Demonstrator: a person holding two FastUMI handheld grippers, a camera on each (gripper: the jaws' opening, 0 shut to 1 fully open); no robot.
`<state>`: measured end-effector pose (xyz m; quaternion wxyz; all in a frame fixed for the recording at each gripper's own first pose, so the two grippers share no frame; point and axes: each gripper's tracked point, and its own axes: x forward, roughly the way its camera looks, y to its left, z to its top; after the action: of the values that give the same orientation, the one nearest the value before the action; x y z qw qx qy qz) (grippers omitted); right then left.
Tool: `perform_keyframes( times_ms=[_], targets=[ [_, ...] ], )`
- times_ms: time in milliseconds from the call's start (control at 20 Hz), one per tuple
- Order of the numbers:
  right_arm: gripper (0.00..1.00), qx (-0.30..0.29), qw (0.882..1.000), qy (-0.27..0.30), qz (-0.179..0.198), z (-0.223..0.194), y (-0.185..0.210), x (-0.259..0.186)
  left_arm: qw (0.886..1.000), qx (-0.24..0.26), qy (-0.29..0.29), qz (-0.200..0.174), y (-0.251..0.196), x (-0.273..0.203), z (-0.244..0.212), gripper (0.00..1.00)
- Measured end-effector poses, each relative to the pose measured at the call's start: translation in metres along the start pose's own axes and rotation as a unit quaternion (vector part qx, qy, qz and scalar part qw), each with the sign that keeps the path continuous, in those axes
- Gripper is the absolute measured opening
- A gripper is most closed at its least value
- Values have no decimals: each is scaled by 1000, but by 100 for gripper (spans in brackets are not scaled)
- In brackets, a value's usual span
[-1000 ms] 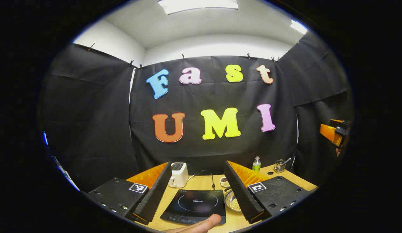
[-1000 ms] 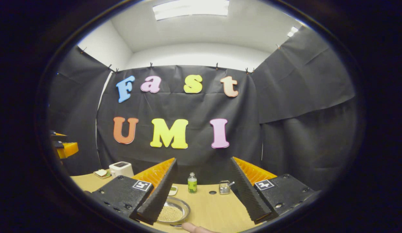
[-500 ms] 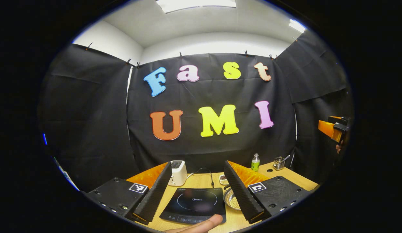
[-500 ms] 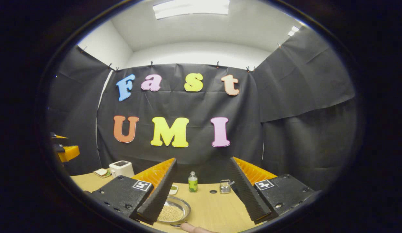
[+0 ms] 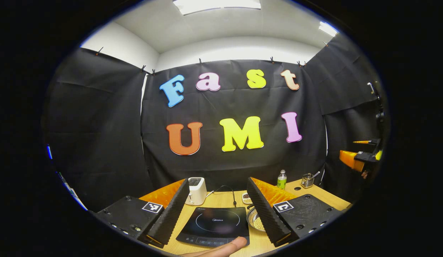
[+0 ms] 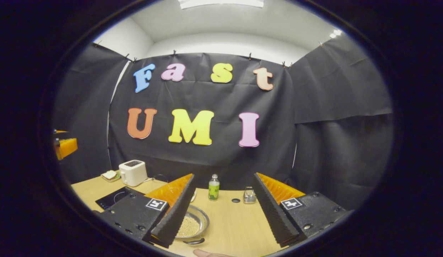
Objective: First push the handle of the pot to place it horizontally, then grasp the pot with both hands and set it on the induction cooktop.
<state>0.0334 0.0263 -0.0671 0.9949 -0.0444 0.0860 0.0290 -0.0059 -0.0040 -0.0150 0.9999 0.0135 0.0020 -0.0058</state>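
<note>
A shallow metal pot (image 6: pixel 191 225) with pale grains inside stands on the wooden table, its dark handle (image 6: pixel 194 241) at its near side. My right gripper (image 6: pixel 224 175) is open above the table, and its left finger covers the pot's left part. The black induction cooktop (image 5: pixel 212 225) lies under my open left gripper (image 5: pixel 217 179). To its right the pot (image 5: pixel 256 222) peeks out from behind the left gripper's right finger. In the right gripper view the cooktop (image 6: pixel 112 197) shows at the left. The right gripper (image 5: pixel 357 160) hangs far right in the left gripper view.
A white toaster (image 5: pixel 196 191) with its cord stands behind the cooktop. A plate of bread (image 6: pixel 109 175) lies beside the toaster (image 6: pixel 133 172). A green bottle (image 6: pixel 214 187) and a metal holder (image 6: pixel 248 195) stand at the table's back. A person's fingertip (image 5: pixel 223 247) shows at the bottom.
The right gripper has tipped down and moved, so more table, the cooktop and the pot's handle now show. In the left gripper view it hangs lower. The left gripper has hardly moved.
</note>
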Motion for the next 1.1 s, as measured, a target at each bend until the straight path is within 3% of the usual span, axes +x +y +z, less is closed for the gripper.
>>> perform_keyframes(
  times_ms=[100, 250, 500, 600, 650, 700, 750, 800, 900, 1100],
  targets=[
    [94, -8, 1000, 26, 14, -18, 12, 7, 1000, 4, -4, 10, 4, 1, 4, 96],
    [78, -27, 998, 54, 23, -41, 26, 18, 1000, 3, -3, 6, -1, -3, 2, 96],
    [65, -40, 990, 104, 85, -84, 61, 31, 1000, 5, -9, 10, 6, -7, 2, 96],
    [55, -40, 986, 132, 93, -106, 67, 33, 1000, 7, -12, 16, 10, -7, 3, 96],
    [44, -32, 984, 146, 99, -115, 73, 34, 1000, 7, -12, 17, 12, -8, 2, 96],
    [41, -29, 981, 161, 105, -125, 78, 34, 1000, 7, -13, 17, 13, -9, 2, 96],
    [25, -30, 978, 177, 109, -135, 82, 34, 1000, 7, -13, 17, 13, -10, 2, 96],
    [17, -29, 975, 192, 112, -145, 85, 36, 1000, 7, -12, 18, 15, -10, 0, 96],
    [3, -10, 969, 221, 111, -164, 88, 37, 1000, 6, -9, 19, 17, -11, -2, 96],
    [4, -3, 959, 258, 117, -195, 94, 39, 1000, 7, -10, 17, 19, -12, -2, 96]
  ],
)
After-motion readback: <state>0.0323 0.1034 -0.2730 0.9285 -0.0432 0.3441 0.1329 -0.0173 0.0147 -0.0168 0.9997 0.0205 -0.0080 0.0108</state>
